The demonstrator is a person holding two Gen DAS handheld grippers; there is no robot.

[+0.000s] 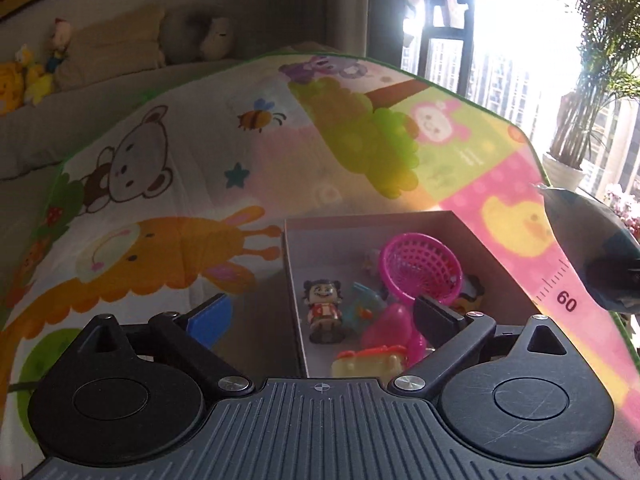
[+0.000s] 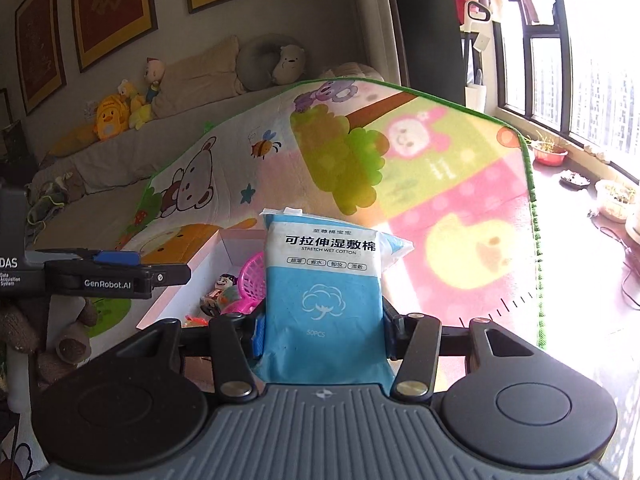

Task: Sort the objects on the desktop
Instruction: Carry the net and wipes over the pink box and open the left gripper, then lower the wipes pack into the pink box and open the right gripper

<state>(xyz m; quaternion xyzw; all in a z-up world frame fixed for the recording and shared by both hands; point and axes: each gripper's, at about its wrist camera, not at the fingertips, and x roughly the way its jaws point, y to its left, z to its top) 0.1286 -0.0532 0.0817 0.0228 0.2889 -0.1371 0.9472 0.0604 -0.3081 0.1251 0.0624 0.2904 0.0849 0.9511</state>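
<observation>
Right gripper [image 2: 322, 332]: "STRETCH WET COTTON" pack [image 2: 326, 280]

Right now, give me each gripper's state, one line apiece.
Left gripper: open, nothing between its jaws, above the toy box.
Right gripper: closed on the blue cotton pad pack.

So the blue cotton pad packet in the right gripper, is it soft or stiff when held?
The packet is probably soft: the right gripper pinches its lower part and the film wrinkles there. It looks light, standing upright above the pads. The glossy film may be slippery.
</observation>
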